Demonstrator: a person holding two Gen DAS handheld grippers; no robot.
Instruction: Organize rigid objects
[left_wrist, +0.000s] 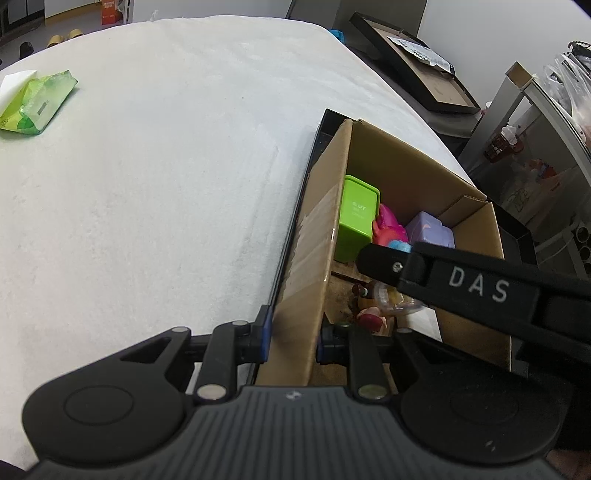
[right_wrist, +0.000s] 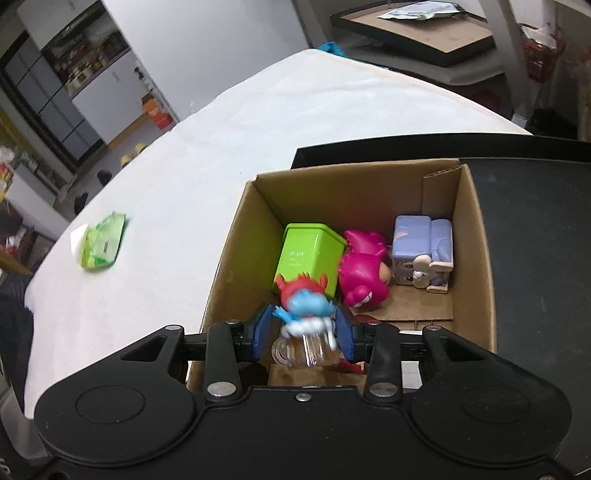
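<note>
Toy figure (right_wrist: 306, 325) sits pinched in our right gripper (right_wrist: 303, 338) fingers, directly above the cardboard box's (right_wrist: 476, 258) near edge; our left gripper (left_wrist: 291, 341) fingers clamp its wall.

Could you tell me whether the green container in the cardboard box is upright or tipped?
Tipped: the green container leans against the box wall, touching the pink toy.

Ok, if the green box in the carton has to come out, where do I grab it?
Grip the green box across its raised far end, from above. It leans against the carton wall, pink toy crowding its right, so only the top is free.
</note>
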